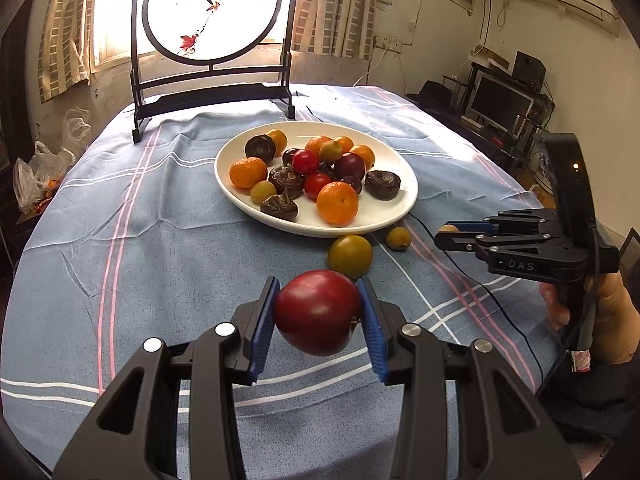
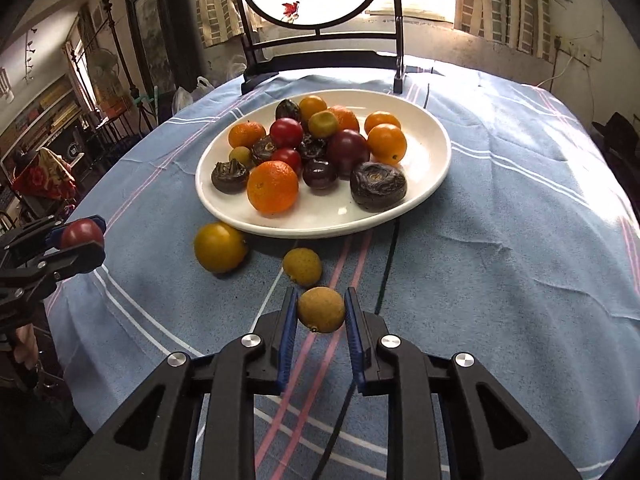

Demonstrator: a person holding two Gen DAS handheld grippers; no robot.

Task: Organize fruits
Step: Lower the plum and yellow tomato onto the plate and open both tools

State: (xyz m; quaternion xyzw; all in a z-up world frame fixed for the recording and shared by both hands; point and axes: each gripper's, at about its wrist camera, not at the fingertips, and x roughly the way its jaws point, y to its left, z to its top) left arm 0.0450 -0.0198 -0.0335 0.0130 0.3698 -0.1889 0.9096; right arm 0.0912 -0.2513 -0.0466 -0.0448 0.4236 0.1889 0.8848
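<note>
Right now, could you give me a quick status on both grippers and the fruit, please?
Left gripper shut on red plum. Right gripper shut on small tan fruit. White plate ahead, piled with fruit. Two loose fruits on cloth before it, yellow-green and tan.

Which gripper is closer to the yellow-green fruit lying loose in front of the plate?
Left. The left gripper, holding a red fruit, sits just behind the yellow-green fruit. The right gripper, holding a small tan fruit, is farther off to its right.

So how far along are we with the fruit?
Mostly done: the white plate already holds a pile. In hand: left gripper holds a red plum, right gripper a small tan fruit. Left on the cloth: a yellow-green fruit and another small tan one.
</note>
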